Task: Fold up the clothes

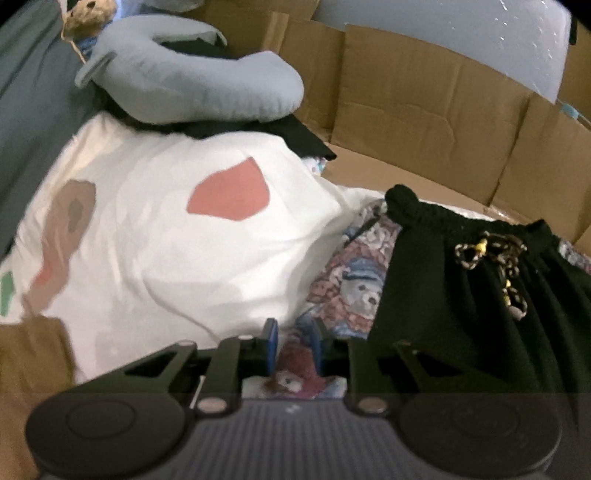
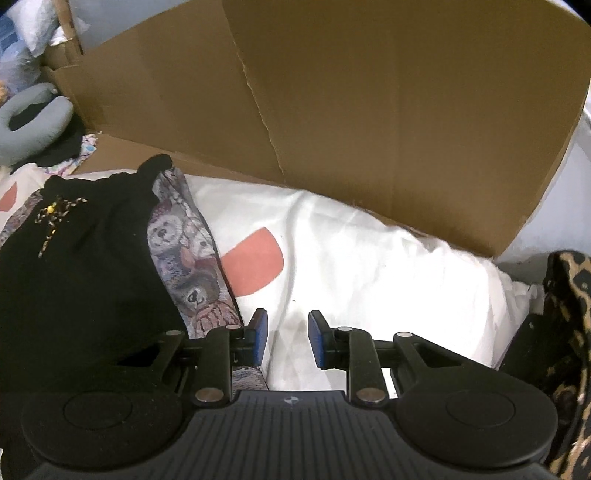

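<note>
Found the black shorts (image 1: 461, 314) just right of the left tool (image 1: 295, 343), waistband away from it, speckled drawstring (image 1: 491, 258) knotted on top. Kept the left tool's blue pads narrowly apart, clamped on nothing, with only the bear-print cloth (image 1: 343, 280) showing in the gap. Could not tell whether the pads touched that cloth.

From the right wrist view, found the same black shorts (image 2: 74, 277) left of the right tool (image 2: 288, 336), their near edge close beside its left finger. Kept the right tool's pads apart too, wider than the left's, gripping nothing. Saw the other white pillow (image 2: 369, 258) through that gap, and the bear-print cloth (image 2: 184, 258) as a strip between shorts and pillow.

Spread the shorts on top of the bear-print cloth, which reached out from under them on both sides. Noted a white pillow (image 1: 166, 240) with pink and brown patches left of the left tool, touching the cloth. Spotted a blue-grey neck pillow (image 1: 192, 81) resting on dark fabric at the far end of that pillow, a small stuffed toy (image 1: 86, 14) behind it, and a grey-green sheet (image 1: 29, 92) along the left edge.

Ringed the far side with brown cardboard (image 2: 369, 110), flaps upright behind the pillows. Glimpsed a leopard-print cloth (image 2: 569, 332) at the right edge, beside the right tool.
</note>
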